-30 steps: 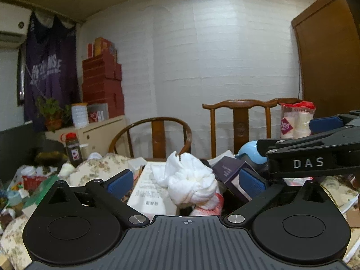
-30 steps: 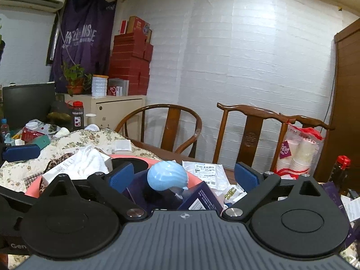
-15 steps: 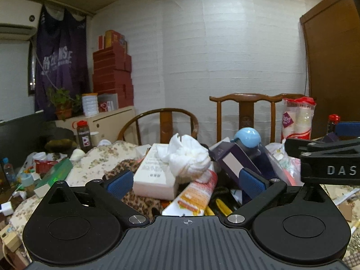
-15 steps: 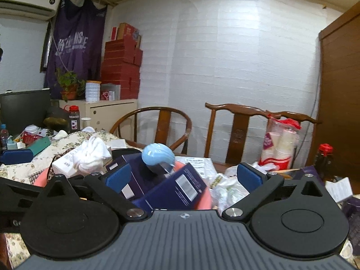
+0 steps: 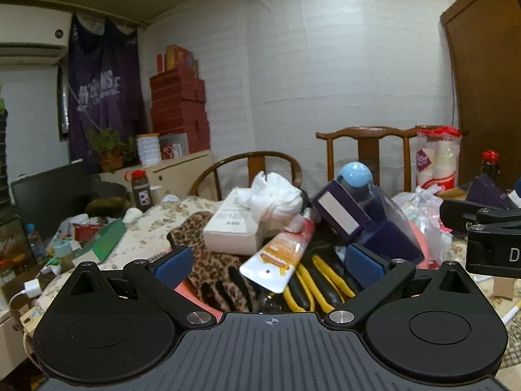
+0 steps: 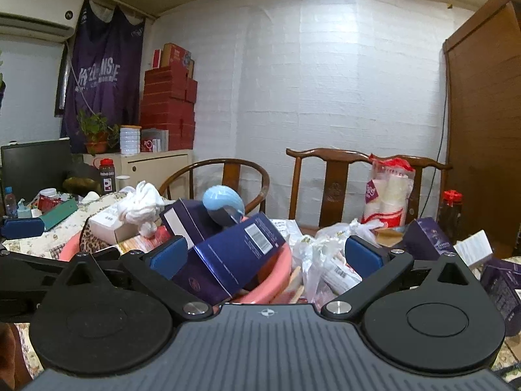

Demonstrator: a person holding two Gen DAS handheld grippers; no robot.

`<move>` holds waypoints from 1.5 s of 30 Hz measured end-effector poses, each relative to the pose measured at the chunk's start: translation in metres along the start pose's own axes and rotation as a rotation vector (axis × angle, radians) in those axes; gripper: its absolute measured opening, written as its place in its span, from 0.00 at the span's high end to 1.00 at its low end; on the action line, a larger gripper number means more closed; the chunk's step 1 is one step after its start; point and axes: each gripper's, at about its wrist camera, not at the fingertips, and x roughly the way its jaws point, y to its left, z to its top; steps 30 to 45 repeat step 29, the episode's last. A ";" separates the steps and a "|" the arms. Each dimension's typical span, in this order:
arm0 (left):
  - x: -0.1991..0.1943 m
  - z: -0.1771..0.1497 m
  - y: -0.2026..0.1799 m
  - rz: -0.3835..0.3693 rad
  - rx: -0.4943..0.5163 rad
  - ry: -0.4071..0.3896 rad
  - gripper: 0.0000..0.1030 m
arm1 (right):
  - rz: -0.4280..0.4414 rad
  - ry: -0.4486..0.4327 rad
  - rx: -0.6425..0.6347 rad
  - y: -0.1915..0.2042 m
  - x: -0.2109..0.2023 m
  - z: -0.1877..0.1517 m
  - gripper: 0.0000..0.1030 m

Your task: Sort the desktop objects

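A pink basin (image 6: pixel 273 285) holds piled desktop objects: a white tissue box (image 5: pixel 232 229) with crumpled tissue (image 5: pixel 275 195), an orange-white tube (image 5: pixel 281 254), black-yellow pliers (image 5: pixel 320 282), leopard-print gloves (image 5: pixel 208 254), dark blue boxes (image 6: pixel 228 255) and a light blue ball-shaped thing (image 6: pixel 223 200). My left gripper (image 5: pixel 269 262) is open and empty, just in front of the basin's near side. My right gripper (image 6: pixel 265 257) is open and empty, over the basin's right rim; it shows at the right edge of the left wrist view (image 5: pixel 482 228).
A plastic bag with packets (image 6: pixel 325 260) lies right of the basin. More purple boxes (image 6: pixel 426 239) and a stack of paper cups (image 6: pixel 389 195) stand at the right. Two wooden chairs (image 6: pixel 335 182) stand behind the table. Bottles and clutter (image 5: pixel 81 228) lie at the left.
Both grippers have drawn back from the basin, so more of its contents show: the tube, pliers and gloves have come into the left wrist view. Both stay open.
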 end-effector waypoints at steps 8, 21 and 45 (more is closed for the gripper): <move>-0.008 -0.003 -0.002 -0.032 -0.022 0.011 0.00 | -0.010 0.004 0.015 -0.003 -0.010 -0.004 0.01; -0.013 -0.011 -0.002 -0.051 -0.045 0.044 0.00 | -0.019 0.010 0.001 -0.003 -0.014 -0.011 0.01; -0.015 -0.012 -0.006 -0.057 -0.039 0.040 0.00 | -0.027 0.011 -0.005 -0.007 -0.016 -0.012 0.01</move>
